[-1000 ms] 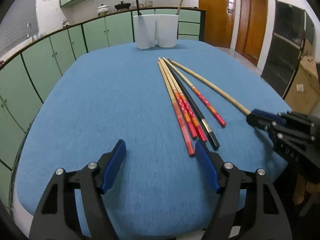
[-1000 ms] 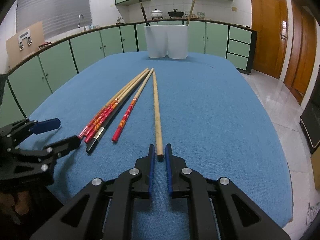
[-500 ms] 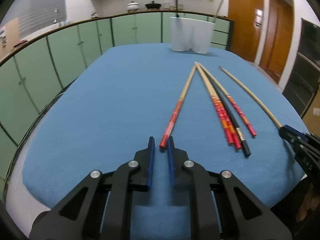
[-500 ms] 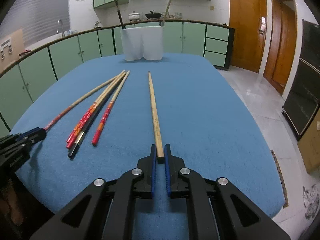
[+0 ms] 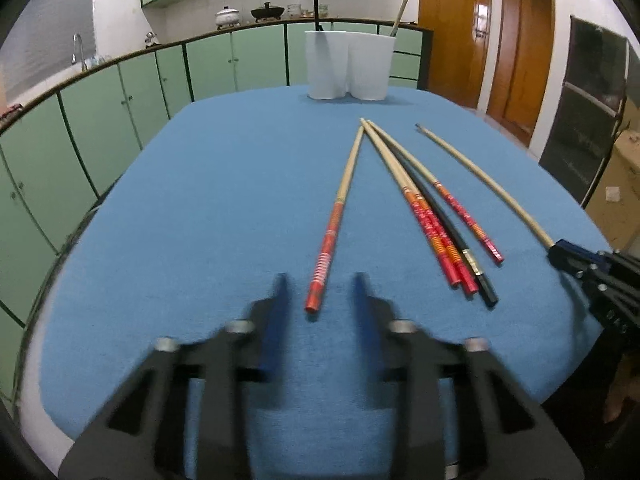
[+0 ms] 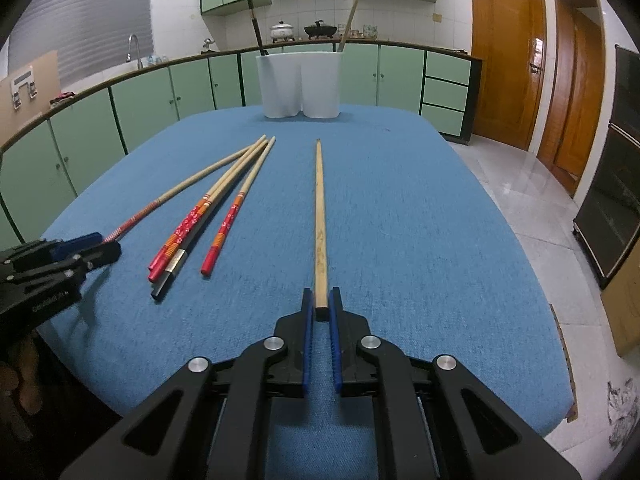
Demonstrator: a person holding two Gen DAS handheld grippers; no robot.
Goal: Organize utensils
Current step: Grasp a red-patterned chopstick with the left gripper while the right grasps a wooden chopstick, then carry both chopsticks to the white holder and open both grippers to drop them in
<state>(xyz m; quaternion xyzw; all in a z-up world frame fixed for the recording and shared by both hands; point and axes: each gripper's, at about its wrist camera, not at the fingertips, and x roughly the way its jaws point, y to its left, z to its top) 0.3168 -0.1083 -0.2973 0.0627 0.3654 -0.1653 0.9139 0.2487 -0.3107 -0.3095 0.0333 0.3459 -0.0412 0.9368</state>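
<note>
- Plain wooden chopstick [image 6: 319,208]: lies lengthwise at centre frame in the R wrist view, tip pointing up toward the white holder [image 6: 300,84]. Right gripper [image 6: 320,300] is clenched on its near butt end.
- Handling, my guess: v. light, stiff, thin, smooth wood. Held at the very end it prob. pivots or droops, and could slip between the pads. A grip a bit further up the shaft would be steadier.
- Red-banded chopstick [image 5: 338,208]: centre of the L wrist view, red end nearest the camera, lying flat on the cloth.
- Left gripper [image 5: 320,280]: released. Jaws stand apart either side of the red end and are blurred, w/ no pad touching it.
- Same handling applies: light, rigid, rolls easily. Best taken on the thicker red end w/ pads square to it.
- Remaining chopsticks [image 5: 436,232]: three red-ended and one black, fanned just right of centre, tips meeting toward the top.
- Holder sits at upper centre, at the far edge of the blue table [image 5: 200,200], w/ two sticks already upright inside.
</note>
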